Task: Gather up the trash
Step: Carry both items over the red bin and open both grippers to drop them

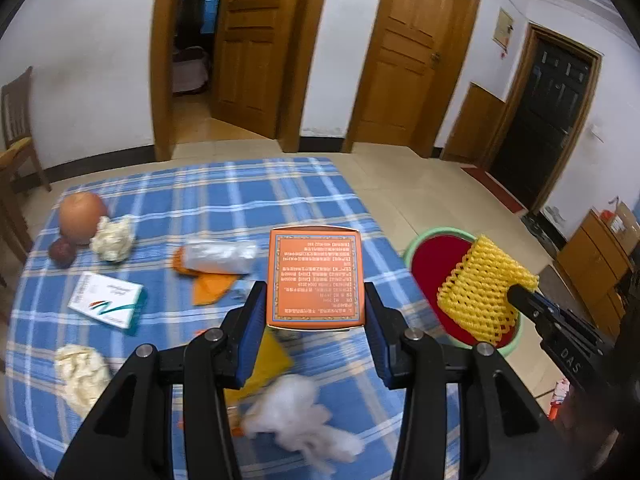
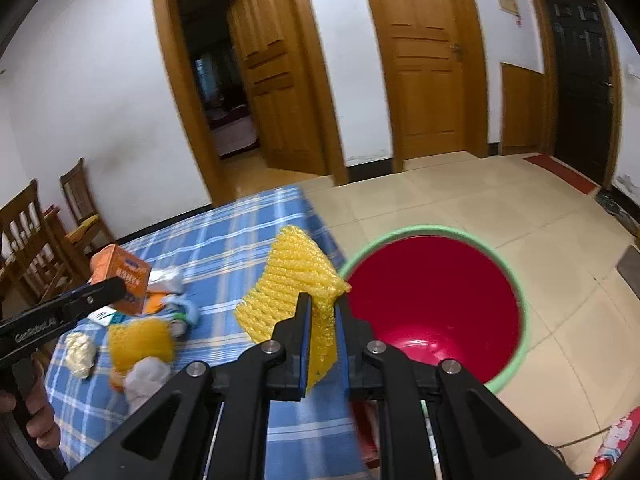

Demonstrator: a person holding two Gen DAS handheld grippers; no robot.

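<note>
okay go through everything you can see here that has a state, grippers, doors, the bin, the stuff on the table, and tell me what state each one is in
left gripper: shut on the orange box, held above the table.
right gripper: shut on the yellow foam fruit net, near the bin's rim.
red bin: open-topped, nothing visible inside.
left wooden door: open.
middle wooden door: closed.
black door: closed.
white-and-green box: lying flat.
apple: whole, on the blue plaid tablecloth.

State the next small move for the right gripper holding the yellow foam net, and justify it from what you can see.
Probably carry the yellow foam net a little further right, fully over the red bin, then open. The right gripper is shut on the net, which hangs at the bin's near rim by the table edge, so releasing now might miss. The left gripper holds the orange box, next in line.
</note>
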